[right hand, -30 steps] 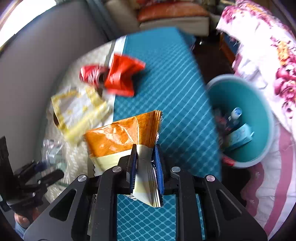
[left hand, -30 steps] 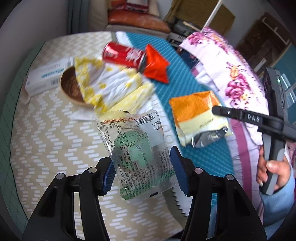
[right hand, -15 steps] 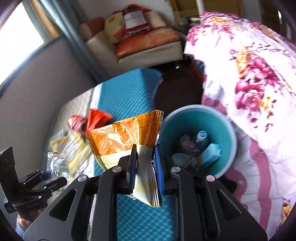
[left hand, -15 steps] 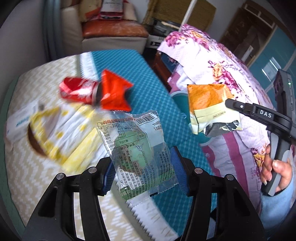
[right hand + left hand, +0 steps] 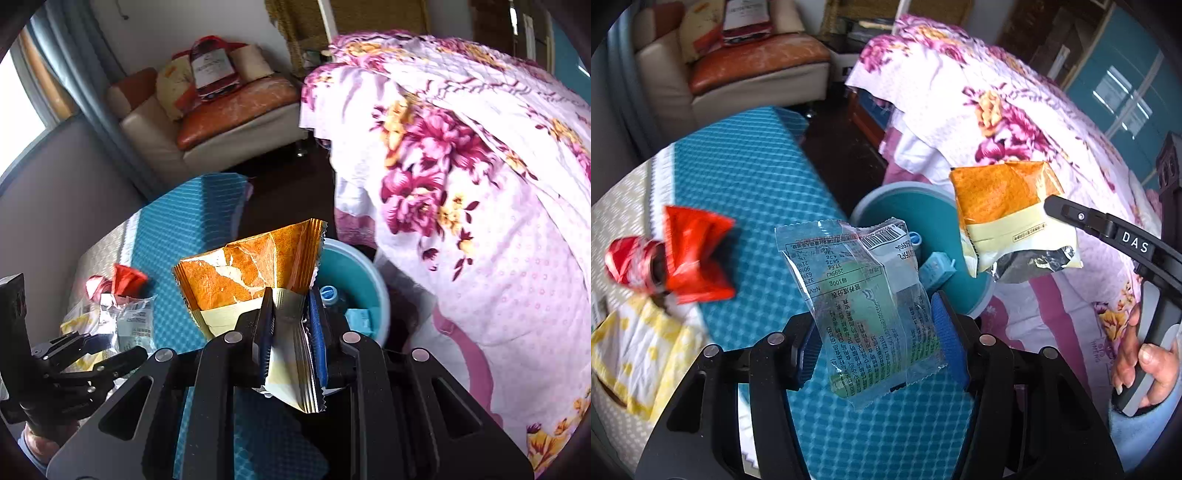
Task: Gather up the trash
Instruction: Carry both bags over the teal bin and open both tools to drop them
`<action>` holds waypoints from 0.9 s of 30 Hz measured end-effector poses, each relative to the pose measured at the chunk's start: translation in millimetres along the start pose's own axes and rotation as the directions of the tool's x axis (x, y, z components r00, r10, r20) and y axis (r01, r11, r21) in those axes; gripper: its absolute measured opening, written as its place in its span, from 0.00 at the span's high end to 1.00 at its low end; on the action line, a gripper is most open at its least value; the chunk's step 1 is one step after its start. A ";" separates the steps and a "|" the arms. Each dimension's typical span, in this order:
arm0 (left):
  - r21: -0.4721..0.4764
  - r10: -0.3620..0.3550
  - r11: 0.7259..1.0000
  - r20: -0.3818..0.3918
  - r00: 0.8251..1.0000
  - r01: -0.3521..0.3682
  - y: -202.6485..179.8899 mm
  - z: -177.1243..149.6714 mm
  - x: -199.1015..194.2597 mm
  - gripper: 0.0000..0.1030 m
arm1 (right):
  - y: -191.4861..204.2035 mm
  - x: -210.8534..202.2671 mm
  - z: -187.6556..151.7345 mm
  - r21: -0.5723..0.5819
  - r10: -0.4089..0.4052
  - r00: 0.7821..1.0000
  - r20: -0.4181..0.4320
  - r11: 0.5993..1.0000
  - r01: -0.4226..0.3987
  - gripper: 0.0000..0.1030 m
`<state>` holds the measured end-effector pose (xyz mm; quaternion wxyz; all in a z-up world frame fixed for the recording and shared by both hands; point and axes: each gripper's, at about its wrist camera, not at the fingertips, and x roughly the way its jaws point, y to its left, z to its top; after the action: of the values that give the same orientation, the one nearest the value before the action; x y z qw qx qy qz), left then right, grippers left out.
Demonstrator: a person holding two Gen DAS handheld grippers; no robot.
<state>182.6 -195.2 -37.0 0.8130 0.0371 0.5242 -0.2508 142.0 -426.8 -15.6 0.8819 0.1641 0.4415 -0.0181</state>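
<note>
My left gripper [image 5: 877,338] is shut on a clear snack packet with a green cake inside [image 5: 860,306], held in the air above the table's edge. My right gripper [image 5: 290,334] is shut on an orange and cream wrapper [image 5: 255,269], also seen as the orange wrapper [image 5: 1004,214] at the right of the left wrist view. A teal bin [image 5: 908,210] stands on the floor beside the table, just beyond both packets; the bin [image 5: 351,269] has a bottle and a small carton inside.
On the teal tablecloth [image 5: 746,173] lie a red wrapper [image 5: 696,254], a crushed red can [image 5: 628,262] and a yellow and white wrapper [image 5: 635,354]. A floral bedspread [image 5: 480,177] rises right of the bin. An armchair [image 5: 221,110] stands behind.
Both grippers have carried their packets to the right, away from the middle of the table and toward the teal bin, which has come into the left wrist view.
</note>
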 end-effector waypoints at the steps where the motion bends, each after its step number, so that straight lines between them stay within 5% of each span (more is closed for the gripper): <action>1: 0.007 -0.001 1.000 -0.007 1.000 0.001 -3.9 3.3 5.5 0.45 | -3.6 0.4 0.2 0.004 0.001 1.000 0.000 1.000 -0.001 0.83; 10: 0.043 0.009 0.999 -0.053 0.999 -0.006 -25.8 26.2 43.6 0.42 | -32.5 22.3 2.0 0.044 -0.017 0.999 -0.032 0.999 0.018 0.82; 11: 0.047 0.014 0.999 -0.056 0.998 -0.012 -27.4 28.6 46.7 0.39 | -36.6 25.0 2.1 0.053 -0.016 0.999 -0.038 0.998 0.018 0.82; 13: 0.048 0.033 0.998 -0.051 0.998 -0.030 -28.0 30.4 48.7 0.16 | -39.2 27.0 1.5 0.058 -0.016 0.999 -0.042 0.998 0.019 0.82; 14: 0.043 0.039 0.998 -0.036 0.999 -0.037 -27.8 30.8 47.9 0.15 | -41.6 29.0 1.1 0.059 -0.017 0.999 -0.047 0.998 0.020 0.82; 27: 0.002 0.043 0.999 -0.043 0.998 -0.043 -11.8 20.7 43.2 0.12 | -37.6 44.5 -3.7 0.054 -0.005 0.996 -0.086 0.998 0.010 0.82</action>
<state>208.6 -228.1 -63.0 0.8068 0.0543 0.5405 -0.2325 159.7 -456.2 -62.8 0.8573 0.1871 0.4788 -0.0265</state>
